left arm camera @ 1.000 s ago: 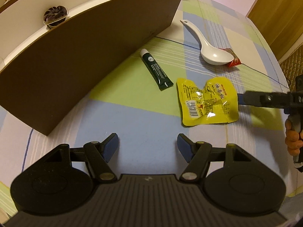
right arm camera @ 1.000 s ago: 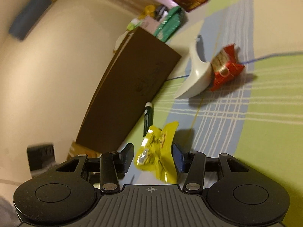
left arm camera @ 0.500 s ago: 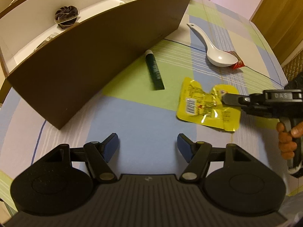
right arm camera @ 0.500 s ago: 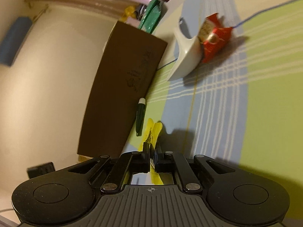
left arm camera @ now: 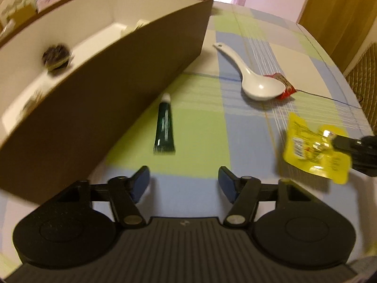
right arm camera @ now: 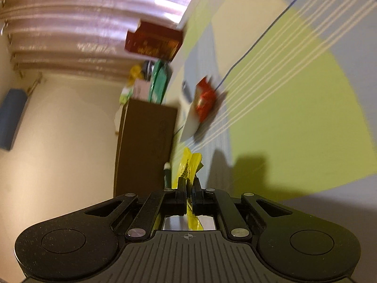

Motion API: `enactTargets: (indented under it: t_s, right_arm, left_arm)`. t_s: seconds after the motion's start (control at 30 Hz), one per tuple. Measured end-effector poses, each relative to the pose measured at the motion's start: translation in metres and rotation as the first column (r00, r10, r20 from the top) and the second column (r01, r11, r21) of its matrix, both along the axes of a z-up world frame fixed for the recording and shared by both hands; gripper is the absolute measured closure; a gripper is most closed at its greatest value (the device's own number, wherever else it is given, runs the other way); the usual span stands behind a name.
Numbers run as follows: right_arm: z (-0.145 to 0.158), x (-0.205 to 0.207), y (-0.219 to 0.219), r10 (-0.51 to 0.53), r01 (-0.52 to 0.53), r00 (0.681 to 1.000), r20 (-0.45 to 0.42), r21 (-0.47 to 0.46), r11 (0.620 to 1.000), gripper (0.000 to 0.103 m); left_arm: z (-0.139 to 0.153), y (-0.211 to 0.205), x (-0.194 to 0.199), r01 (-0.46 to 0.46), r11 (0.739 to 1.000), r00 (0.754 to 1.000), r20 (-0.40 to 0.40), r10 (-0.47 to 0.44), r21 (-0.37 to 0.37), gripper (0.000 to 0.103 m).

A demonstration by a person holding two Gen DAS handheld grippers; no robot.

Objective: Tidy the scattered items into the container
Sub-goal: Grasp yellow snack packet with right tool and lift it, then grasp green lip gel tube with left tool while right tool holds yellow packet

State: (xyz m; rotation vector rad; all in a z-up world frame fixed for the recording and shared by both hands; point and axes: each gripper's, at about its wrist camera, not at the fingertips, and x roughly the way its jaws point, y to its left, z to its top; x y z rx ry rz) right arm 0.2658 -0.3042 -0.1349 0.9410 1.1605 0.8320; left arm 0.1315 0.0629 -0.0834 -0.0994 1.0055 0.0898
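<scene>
My right gripper (right arm camera: 187,184) is shut on a yellow snack pouch (right arm camera: 189,167), lifted off the checked tablecloth; the same yellow snack pouch (left arm camera: 314,148) hangs at the right of the left wrist view. My left gripper (left arm camera: 183,182) hovers over the cloth with its jaws closing and nothing between them. A dark green tube (left arm camera: 164,126) lies just ahead of it, beside the brown box (left arm camera: 113,99). A white spoon (left arm camera: 254,80) rests further back against a red wrapper (left arm camera: 285,87).
The brown box has a white inside holding a dark round item (left arm camera: 56,55) and other small things. A red carton (right arm camera: 154,41) and packets (right arm camera: 155,85) stand behind it. A wooden door (left arm camera: 341,4) is at the far right.
My right gripper shut on the yellow pouch, lifted it off the cloth and rolled over. In the left wrist view the pouch shifted to the right, and the left jaws narrowed.
</scene>
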Motion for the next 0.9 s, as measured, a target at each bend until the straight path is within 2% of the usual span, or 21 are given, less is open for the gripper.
enactTargets:
  t_s: [0.07,0.3,0.4,0.53,0.7,0.9]
  right_arm:
    - [0.004,-0.001,-0.010,-0.024,0.024,1.000,0.004,-0.002,1.000,0.097]
    - [-0.001,0.002,-0.016,-0.062,0.062,0.998,0.002,-0.013,0.998,0.097]
    - [-0.004,0.005,-0.014,-0.063,0.063,0.998,-0.004,-0.014,0.998,0.097]
    - [-0.005,0.007,-0.015,-0.065,0.065,0.998,-0.013,-0.011,0.998,0.097]
    - [-0.003,0.012,-0.013,-0.052,0.052,0.999,0.002,-0.016,0.999,0.097]
    - [-0.002,0.013,-0.011,-0.040,0.041,0.999,0.017,-0.023,0.999,0.097]
  left_arm:
    - [-0.001,-0.002,0.012,0.004,0.999,1.000,0.012,-0.004,0.032,0.055]
    - [-0.014,0.000,0.042,-0.024,0.993,1.000,0.020,0.022,0.114,0.055]
    - [-0.021,0.003,0.047,-0.049,0.993,0.999,0.013,0.048,0.109,0.058]
    - [-0.025,0.007,0.050,-0.059,0.996,0.998,0.016,0.058,0.060,0.061]
    - [-0.023,0.005,0.047,-0.017,0.999,1.000,0.016,0.016,0.033,0.086]
    - [-0.021,-0.003,0.029,0.015,1.000,1.000,0.007,-0.015,0.003,0.087]
